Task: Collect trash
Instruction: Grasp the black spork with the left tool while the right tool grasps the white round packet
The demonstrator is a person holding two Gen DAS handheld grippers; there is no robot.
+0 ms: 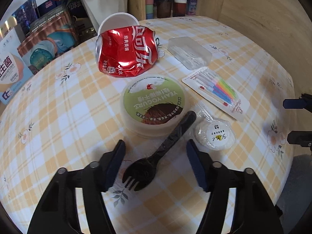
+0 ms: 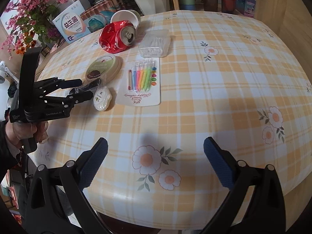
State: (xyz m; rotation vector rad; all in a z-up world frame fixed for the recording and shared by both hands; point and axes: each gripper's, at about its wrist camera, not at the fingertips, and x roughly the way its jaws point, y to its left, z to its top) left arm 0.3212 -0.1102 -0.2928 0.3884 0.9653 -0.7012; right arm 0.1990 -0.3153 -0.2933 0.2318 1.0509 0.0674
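Note:
A black plastic spork (image 1: 156, 156) in a clear wrapper lies on the checked tablecloth (image 1: 58, 117). My left gripper (image 1: 155, 143) stands open astride it, with a gap between each pad and the spork. Beyond it sit a green-lidded yogurt tub (image 1: 154, 105), a crushed red cola can (image 1: 124, 52) and a white paper cup (image 1: 117, 22) on its side. A small round wrapped soap (image 1: 214, 134) lies to the right of the spork. In the right wrist view my right gripper (image 2: 156, 142) hangs open over bare cloth near the table's front edge. The left gripper (image 2: 85, 88) shows at the left there.
A pack of coloured candles (image 2: 142, 80) and a clear plastic box (image 2: 155, 42) lie mid-table. Printed boxes (image 2: 72, 27), flowers (image 2: 29, 19) and a white plant pot (image 1: 105, 2) crowd the left and back. Cups (image 2: 228, 2) stand behind. A wooden wall (image 1: 263, 19) closes the right.

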